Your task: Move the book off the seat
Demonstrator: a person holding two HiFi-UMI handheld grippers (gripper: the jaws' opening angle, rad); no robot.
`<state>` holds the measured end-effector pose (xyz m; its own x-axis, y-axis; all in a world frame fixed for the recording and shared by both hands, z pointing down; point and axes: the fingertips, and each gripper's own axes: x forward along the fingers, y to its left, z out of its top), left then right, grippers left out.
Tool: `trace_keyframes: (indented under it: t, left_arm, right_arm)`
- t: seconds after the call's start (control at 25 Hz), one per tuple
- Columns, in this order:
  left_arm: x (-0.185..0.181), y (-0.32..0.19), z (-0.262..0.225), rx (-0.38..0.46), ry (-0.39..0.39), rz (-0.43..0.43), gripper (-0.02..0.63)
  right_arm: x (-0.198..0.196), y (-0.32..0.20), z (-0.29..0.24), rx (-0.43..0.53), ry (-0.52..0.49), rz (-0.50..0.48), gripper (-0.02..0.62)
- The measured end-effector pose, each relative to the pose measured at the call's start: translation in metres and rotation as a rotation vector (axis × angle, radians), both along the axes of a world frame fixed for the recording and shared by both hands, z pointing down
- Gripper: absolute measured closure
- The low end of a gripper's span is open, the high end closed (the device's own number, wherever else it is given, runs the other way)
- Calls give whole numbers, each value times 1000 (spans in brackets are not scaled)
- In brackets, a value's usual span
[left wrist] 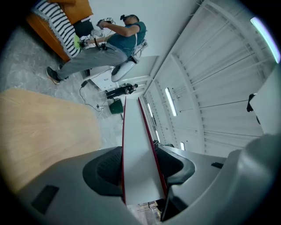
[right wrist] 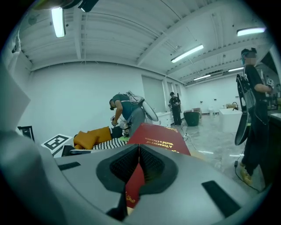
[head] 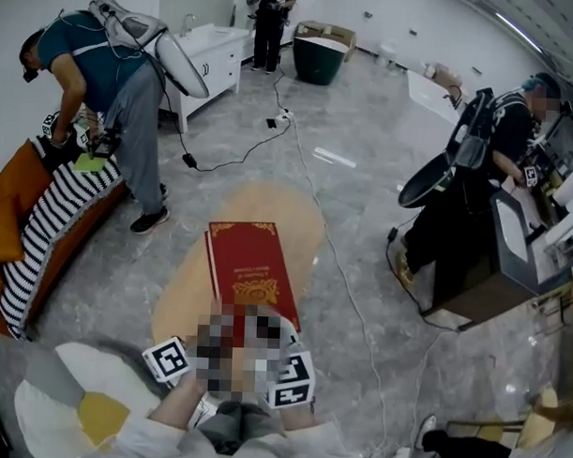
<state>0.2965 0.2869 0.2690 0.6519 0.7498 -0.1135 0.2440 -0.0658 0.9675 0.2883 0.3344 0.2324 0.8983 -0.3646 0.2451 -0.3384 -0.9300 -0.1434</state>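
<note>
Setting: large workshop room, grey stone-pattern floor (head: 382, 180), cables trailing across it. Tan oval surface (head: 301, 214) at centre. Orange sofa (head: 5, 214) with striped throw (head: 52, 215) at left.

Item 1: book (head: 250, 264), red hardback, gilt ornament on the cover. Held in the air over the tan oval surface, cover up, near edge toward the wearer. Off the pale rounded seat (head: 66, 375) at lower left, which has only a yellow pad (head: 102, 416) on it. Not set down anywhere yet.

Item 2: left gripper (left wrist: 139, 167). Pads pressed onto both faces of the book, white page edge running up between them. Full-thickness clamp, likely to carry the weight.

Item 3: right gripper (right wrist: 137, 169). Jaws nearly together, pinching a thin red board, apparently the cover alone. Probably a steadying hold to keep the book level, not a load-bearing one.

Item 4: bystanders. One person (head: 104, 76) bent over the sofa, another (head: 495, 156) at a counter on the right, both well apart from the book.

Status, by judgement: lift done, placement pending, tan surface the likeliest landing spot.
</note>
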Motion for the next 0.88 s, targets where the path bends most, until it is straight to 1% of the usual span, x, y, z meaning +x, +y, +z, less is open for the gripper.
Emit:
trace_keyframes:
  t: [0.2,0.32,0.4,0.44,0.52,0.56,0.64,0.68,0.88]
  left_arm:
    - [11,-3,21,21,-39,-3,356]
    - [17,-14,47,136,-67,-12,357]
    - [18,-11,56,83,-86,-3,359]
    - [18,-11,64,80,-93,5,360]
    - [17,-16,89,133,-116,11,362]
    - [16,-14,97,114,-137,6,362]
    - [18,-9,107,42,-171,-15,362]
    - [20,-7,111,31,-179,-24,362]
    - [21,-15,146,82,-197,-71,365]
  right_arm:
    - [14,1,16,29,-42,34,583]
    - [19,-3,27,43,-65,41,583]
    - [21,-7,42,53,-85,43,583]
    - [23,-10,51,61,-100,48,583]
    - [24,-13,71,74,-137,55,583]
    - [24,-14,81,77,-153,57,583]
    - [25,-12,99,87,-182,59,583]
    - [25,-10,106,94,-196,58,583]
    - [16,-9,148,119,-269,51,583]
